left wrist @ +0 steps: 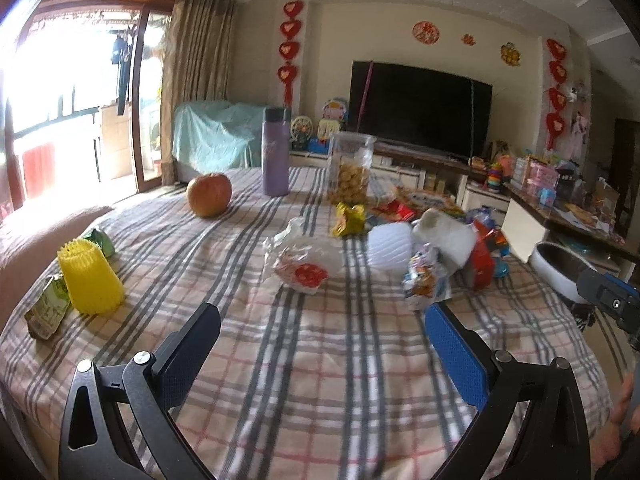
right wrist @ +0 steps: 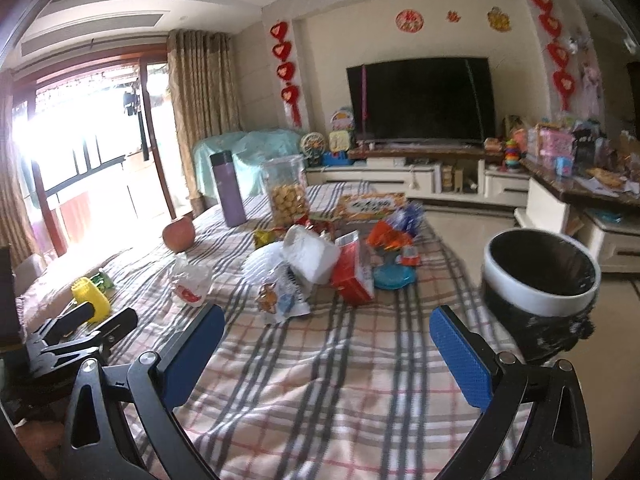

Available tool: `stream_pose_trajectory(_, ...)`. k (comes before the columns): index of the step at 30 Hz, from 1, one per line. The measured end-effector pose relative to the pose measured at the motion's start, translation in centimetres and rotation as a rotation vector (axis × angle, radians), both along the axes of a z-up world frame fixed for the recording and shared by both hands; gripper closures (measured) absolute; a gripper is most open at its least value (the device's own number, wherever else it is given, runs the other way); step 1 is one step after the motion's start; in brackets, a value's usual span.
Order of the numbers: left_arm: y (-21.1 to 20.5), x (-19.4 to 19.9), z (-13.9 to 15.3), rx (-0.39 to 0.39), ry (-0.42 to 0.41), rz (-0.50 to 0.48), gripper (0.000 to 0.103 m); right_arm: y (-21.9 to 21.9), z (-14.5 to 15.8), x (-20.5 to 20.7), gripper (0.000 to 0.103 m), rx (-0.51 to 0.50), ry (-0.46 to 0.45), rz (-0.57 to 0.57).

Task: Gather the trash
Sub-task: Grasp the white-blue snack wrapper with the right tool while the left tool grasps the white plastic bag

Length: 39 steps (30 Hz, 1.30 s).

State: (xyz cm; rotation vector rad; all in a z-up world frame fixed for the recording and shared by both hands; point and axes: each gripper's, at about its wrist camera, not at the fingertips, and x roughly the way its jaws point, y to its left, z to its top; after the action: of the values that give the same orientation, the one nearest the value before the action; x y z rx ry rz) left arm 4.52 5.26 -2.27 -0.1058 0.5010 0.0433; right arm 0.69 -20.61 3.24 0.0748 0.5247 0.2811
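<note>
Both tools, left tool (left wrist: pixel 320 344) and right tool (right wrist: pixel 326 334), gape empty; collecting hasn't begun; next, probably the wrapper (right wrist: pixel 280 296) at frame centre.

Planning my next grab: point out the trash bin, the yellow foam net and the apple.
trash bin (right wrist: pixel 541 295), right wrist view, white rim front.
yellow foam net (left wrist: pixel 91 280), left wrist view, its side.
apple (left wrist: pixel 209 194), left wrist view, its front.

Wrapper pile (right wrist: pixel 312 264) lies mid-table (right wrist: pixel 320 380); bin (right wrist: pixel 540 276) stands right of it (off the table edge); apple (right wrist: pixel 179 233) far left.
</note>
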Motion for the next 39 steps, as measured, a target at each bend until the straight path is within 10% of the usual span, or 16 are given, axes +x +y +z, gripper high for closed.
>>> stream_pose_trajectory(22, 5.4, 16.8, -2.8, -0.075, 0.209, -0.075, 0.002, 5.0, -7.4, 11.8, 0.027, 0.068, 0.359, 0.113)
stream_pose_trajectory(26, 5.0, 18.0, -4.0, -0.087, 0.243, -0.126, 0.033, 5.6, -8.6, 13.3, 0.036, 0.066, 0.409, 0.127)
stream_pose_trajectory(31, 4.7, 18.1, -4.1, -0.076, 0.227, -0.151, 0.052, 5.4, -9.4, 13.8, 0.099, 0.081, 0.444, 0.148)
stream_pose_trajectory(39, 4.1, 15.4, -3.7, -0.092, 0.209, -0.169, 0.077, 4.6, -7.9, 11.8, 0.103, 0.095, 0.396, 0.199)
